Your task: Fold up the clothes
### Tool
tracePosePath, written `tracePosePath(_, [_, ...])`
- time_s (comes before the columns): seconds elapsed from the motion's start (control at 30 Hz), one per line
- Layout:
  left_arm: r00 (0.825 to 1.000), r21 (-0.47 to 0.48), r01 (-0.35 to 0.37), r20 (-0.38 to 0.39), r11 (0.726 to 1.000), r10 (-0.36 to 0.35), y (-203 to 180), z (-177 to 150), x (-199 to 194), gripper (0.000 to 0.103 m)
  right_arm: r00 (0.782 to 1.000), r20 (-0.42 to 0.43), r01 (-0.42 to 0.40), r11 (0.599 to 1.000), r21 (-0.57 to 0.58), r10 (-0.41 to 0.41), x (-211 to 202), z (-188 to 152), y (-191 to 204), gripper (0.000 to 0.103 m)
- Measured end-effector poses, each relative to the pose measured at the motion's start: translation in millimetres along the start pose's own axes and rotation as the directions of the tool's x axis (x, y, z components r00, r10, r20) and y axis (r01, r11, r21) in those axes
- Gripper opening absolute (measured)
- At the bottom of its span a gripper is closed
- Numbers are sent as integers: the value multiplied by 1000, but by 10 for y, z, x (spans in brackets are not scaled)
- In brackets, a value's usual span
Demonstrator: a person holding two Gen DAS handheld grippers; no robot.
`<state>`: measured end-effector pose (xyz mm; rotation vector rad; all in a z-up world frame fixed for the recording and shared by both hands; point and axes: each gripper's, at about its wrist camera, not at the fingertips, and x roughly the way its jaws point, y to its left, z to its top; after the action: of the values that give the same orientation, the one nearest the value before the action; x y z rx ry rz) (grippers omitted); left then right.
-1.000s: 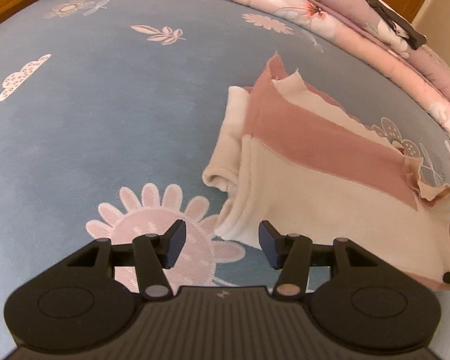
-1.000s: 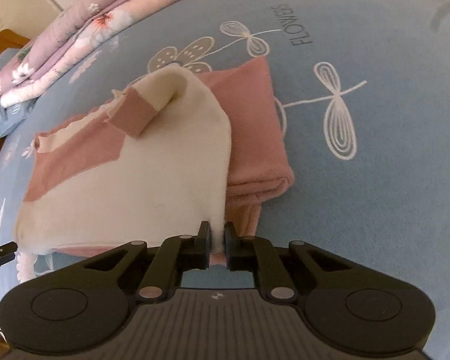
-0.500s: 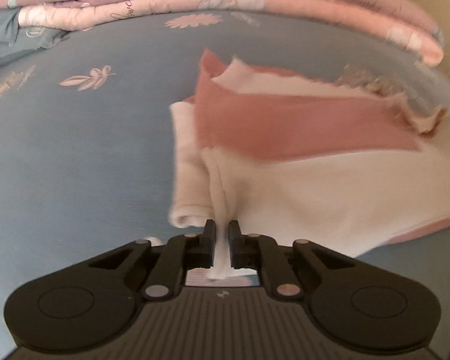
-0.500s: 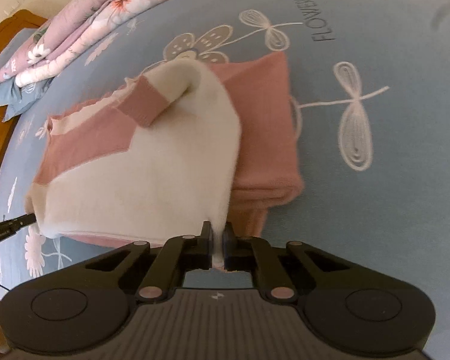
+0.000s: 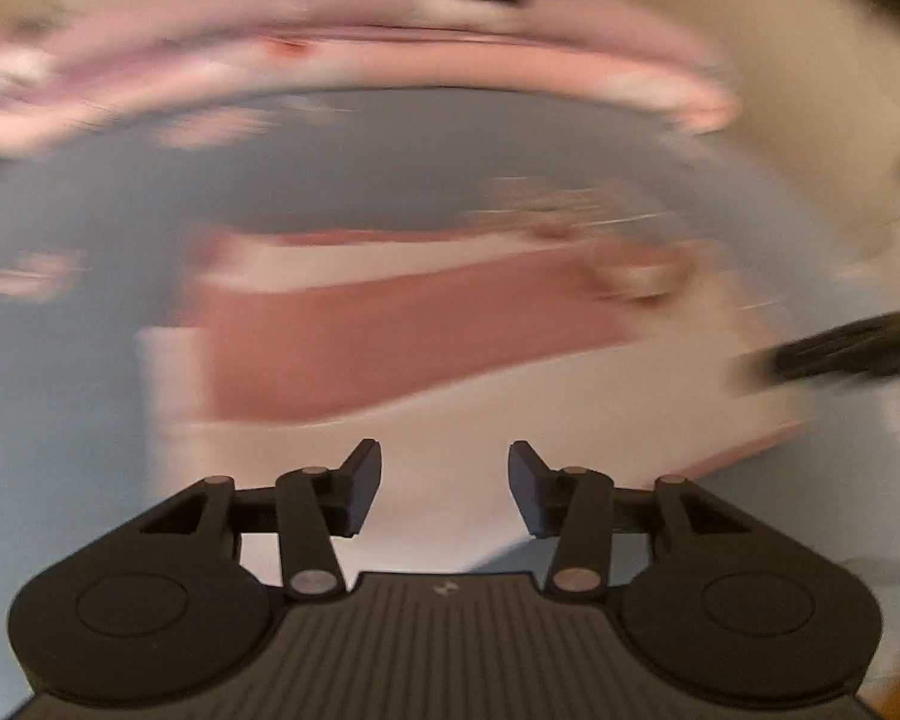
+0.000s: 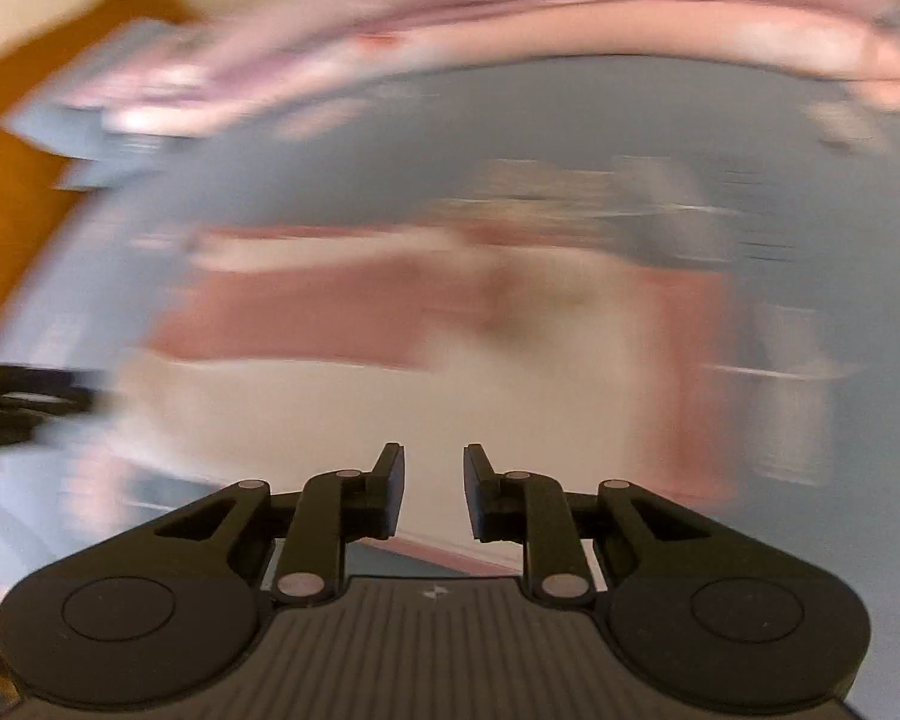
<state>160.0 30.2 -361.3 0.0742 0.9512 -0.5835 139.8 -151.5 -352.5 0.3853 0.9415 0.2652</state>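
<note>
While both grippers [image 5: 444, 489] [image 6: 433, 489] (just opening, empty) part, quilts [image 6: 570, 18] lie beyond the sweater [image 5: 390, 330].

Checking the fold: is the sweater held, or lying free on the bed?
Lying free. Both the left gripper and right gripper have just opened, nothing between their jaws; the sweater lies on the bed.

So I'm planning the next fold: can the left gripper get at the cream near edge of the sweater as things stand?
Probably yes. The left gripper has just been opening, with nothing between its jaws, and the sweater lies directly ahead with nothing in between, though the frame is blurred.
</note>
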Motion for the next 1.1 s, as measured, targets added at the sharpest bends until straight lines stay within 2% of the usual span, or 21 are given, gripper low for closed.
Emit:
tracePosePath(0.03, [999,0,52,-12,999,-52,-25,13,142,47,997,-18,-74,997,26,75,207,-2,40,25])
tracePosePath(0.13, [988,-5,128,-83,992,-128,18,-39,543,47,973,-66,-212,967,139,222,746,-94,-5,25])
tracePosePath(0.2, [982,-8,127,-139,992,-127,164,-149,721,41,978,-106,-160,970,181,181,945,-190,-111,25])
tracePosePath(0.23, [980,2,153,-131,988,-151,225,-193,702,40,974,-111,-173,966,194,197,974,-253,-210,16])
tracePosePath(0.27, [977,11,180,-120,984,-178,284,-234,673,39,974,-97,-181,960,215,206,924,-296,-317,11])
tracePosePath(0.37, [973,-6,192,-129,981,-192,503,-347,538,39,978,-59,-178,949,262,200,697,-398,-638,6])
tracePosePath(0.43, [969,-66,203,-130,977,-210,681,-400,426,39,983,-42,-160,941,299,181,528,-445,-850,5])
tracePosePath(0.5, [975,-123,154,-140,980,-171,858,-452,330,39,988,-31,-134,937,321,152,392,-468,-989,6])
tracePosePath(0.6, [982,-147,107,-142,983,-128,1038,-519,253,39,992,-52,-92,942,324,115,332,-448,-1018,6])
tracePosePath(0.7, [978,-190,86,-172,978,-120,1101,-494,207,40,994,-75,-49,945,324,78,278,-425,-1040,14])
tracePosePath(0.73, [976,-178,67,-195,982,-102,1066,-451,177,40,994,-85,-33,951,307,62,240,-394,-1001,19])
tracePosePath(0.77, [972,-163,46,-218,986,-82,1025,-403,145,41,994,-95,-17,957,289,47,201,-360,-956,30])
tracePosePath(0.8, [974,-139,37,-218,990,-67,966,-345,63,49,995,-94,-14,963,270,41,125,-321,-891,35])
tracePosePath(0.83, [978,-117,63,-191,991,-84,913,-282,-35,54,996,-83,-22,967,253,44,58,-273,-820,39])
tracePosePath(0.9, [984,-87,113,-128,990,-123,821,-157,-160,70,996,-50,-60,972,229,73,-1,-167,-715,39])
tracePosePath(1.0, [980,-99,187,-45,977,-192,743,24,-9,72,991,17,-132,967,217,132,124,22,-610,44])
tracePosePath(1.1, [982,-120,177,-38,977,-183,703,108,416,72,986,45,-168,961,219,163,449,174,-582,44])
